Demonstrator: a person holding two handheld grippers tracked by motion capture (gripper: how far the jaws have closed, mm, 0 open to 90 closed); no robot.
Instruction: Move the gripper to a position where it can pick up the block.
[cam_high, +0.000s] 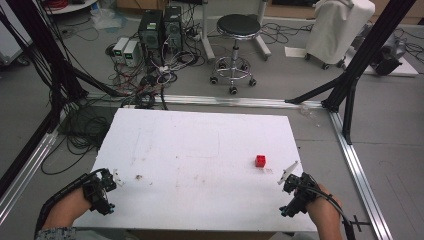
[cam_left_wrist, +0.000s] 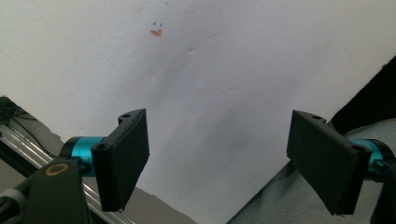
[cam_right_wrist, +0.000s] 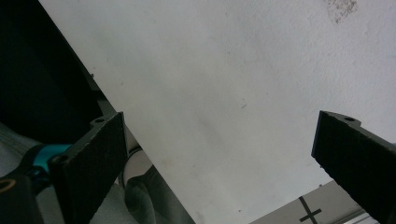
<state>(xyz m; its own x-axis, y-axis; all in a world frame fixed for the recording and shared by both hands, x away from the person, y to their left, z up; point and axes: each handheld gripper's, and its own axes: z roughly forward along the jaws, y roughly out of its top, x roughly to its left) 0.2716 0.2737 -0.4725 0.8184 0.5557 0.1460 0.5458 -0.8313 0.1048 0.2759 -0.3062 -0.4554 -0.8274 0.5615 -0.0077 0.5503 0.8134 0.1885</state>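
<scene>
At the near edge of the white table, the left gripper sits over the near left corner, its jaws spread wide with nothing between them, as the left gripper view shows above bare white surface. Opposite it, the right gripper is held over the near right corner, jaws likewise set far apart and empty. Just beyond the right gripper, a small red block rests on the table, apart from both grippers. Farther off, on the floor past the table, stand a black stool and two computer towers among tangled cables.
</scene>
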